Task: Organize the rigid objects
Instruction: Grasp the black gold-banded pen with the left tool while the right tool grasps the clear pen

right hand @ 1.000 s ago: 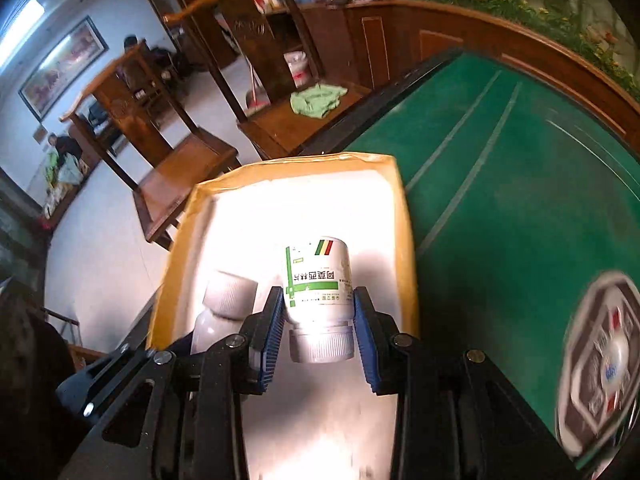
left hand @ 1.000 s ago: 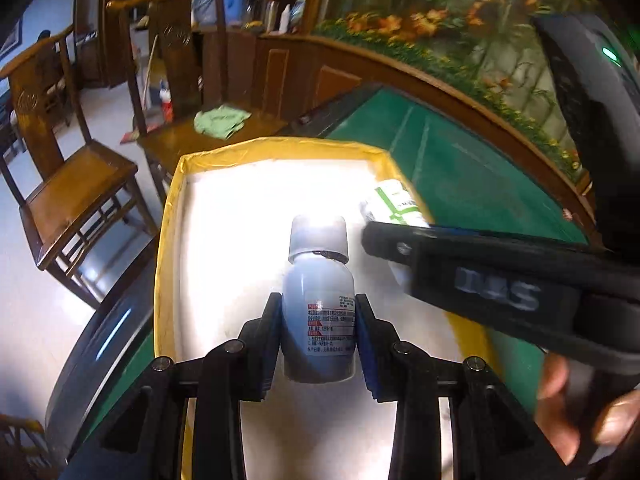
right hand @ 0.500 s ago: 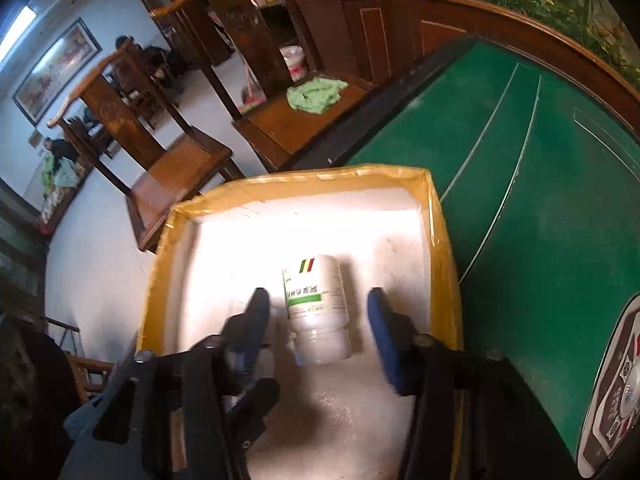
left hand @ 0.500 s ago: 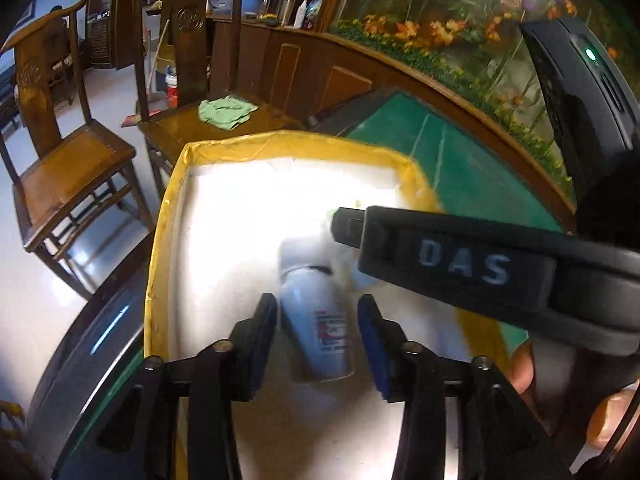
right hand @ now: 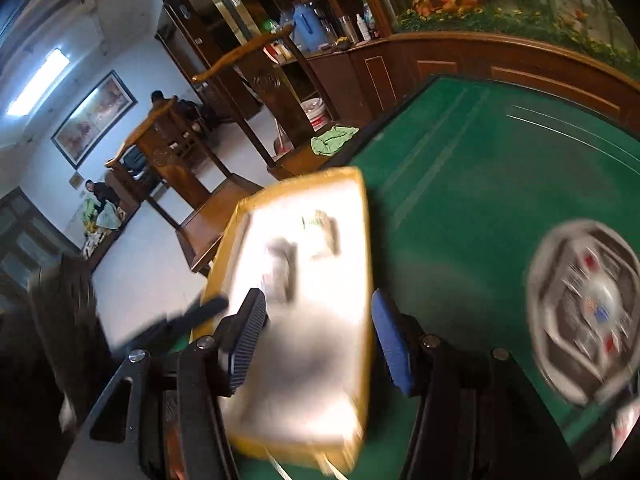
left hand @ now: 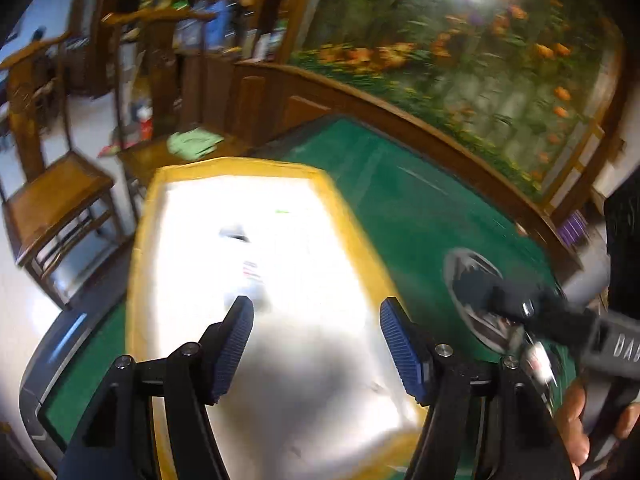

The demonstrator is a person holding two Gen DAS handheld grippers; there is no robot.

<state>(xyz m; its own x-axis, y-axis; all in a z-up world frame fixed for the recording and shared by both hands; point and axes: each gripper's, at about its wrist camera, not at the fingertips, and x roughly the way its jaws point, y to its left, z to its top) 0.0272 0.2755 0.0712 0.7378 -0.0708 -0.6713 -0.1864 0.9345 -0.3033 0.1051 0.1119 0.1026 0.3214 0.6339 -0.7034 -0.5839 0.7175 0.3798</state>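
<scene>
Two bottles (right hand: 304, 248): lying released in the yellow-rimmed tray (right hand: 362, 240), sorted together.
Left tool (left hand: 316, 332): opening wide, empty.
Right tool (right hand: 318, 336): parted, empty.

We see two small white bottles lying on their sides in the yellow-rimmed tray (right hand: 362, 240). The grey-capped bottle (right hand: 280, 270) lies at about eight o'clock from the green-labelled bottle (right hand: 320, 232), near it. Both are blurred; in the left view the glare almost hides them.
</scene>
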